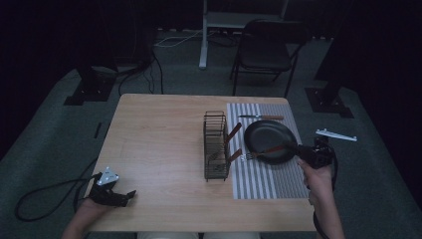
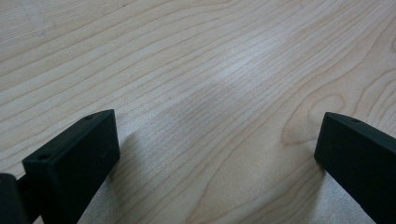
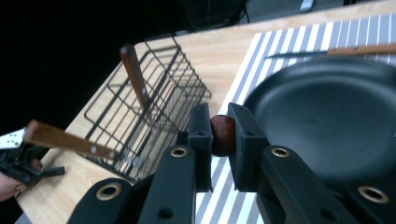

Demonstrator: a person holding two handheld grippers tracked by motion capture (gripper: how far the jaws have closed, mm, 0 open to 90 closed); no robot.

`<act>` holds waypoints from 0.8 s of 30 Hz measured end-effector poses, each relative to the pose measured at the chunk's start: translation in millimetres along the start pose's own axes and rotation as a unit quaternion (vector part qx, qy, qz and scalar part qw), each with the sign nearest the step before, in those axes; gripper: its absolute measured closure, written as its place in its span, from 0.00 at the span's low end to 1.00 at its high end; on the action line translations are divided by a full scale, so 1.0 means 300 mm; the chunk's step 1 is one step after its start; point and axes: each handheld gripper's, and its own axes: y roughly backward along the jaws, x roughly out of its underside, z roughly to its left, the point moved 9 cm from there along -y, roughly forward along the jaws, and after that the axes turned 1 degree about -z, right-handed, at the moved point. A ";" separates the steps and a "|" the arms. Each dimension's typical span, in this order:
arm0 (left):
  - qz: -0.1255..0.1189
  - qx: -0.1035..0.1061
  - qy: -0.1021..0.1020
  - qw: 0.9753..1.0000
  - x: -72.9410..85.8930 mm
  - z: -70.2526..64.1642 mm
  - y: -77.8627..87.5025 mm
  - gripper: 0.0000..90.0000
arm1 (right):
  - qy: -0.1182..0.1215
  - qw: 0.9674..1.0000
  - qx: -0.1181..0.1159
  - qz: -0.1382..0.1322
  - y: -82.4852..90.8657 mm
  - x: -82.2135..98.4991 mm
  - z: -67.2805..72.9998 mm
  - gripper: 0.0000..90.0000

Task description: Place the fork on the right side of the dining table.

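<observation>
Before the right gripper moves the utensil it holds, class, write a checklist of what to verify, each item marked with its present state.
1. Right gripper clamped on the fork's wooden handle: ok, jaws closed on its end.
2. Fork's tines free of the black frying pan: cannot tell; the fork lies across the pan's rim.
3. Wire utensil rack upright: ok, two wooden-handled utensils lean in it.
4. Knife out of the path: ok, it lies on the striped mat behind the pan.
5. Left gripper clear: ok, open, empty, at the table's near left corner.

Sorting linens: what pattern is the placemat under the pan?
Grey and white stripes on the placemat, clearest in the high view.
</observation>
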 end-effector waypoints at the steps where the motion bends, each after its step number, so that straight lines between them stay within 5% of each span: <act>1: 0.000 0.000 0.000 1.000 0.000 0.000 0.000 0.00 | -0.004 1.000 0.001 0.006 -0.005 0.031 -0.009 0.90; 10: 0.000 0.000 0.000 1.000 0.000 0.000 0.000 0.00 | -0.036 0.999 -0.007 0.028 -0.023 0.148 -0.046 0.90; 17: 0.000 0.000 0.000 1.000 0.000 0.000 0.000 0.00 | -0.063 0.998 -0.016 0.026 -0.018 0.165 -0.082 0.90; 24: 0.000 0.000 0.000 1.000 0.000 0.000 0.000 0.00 | -0.086 0.996 0.001 0.030 -0.020 0.176 -0.134 0.86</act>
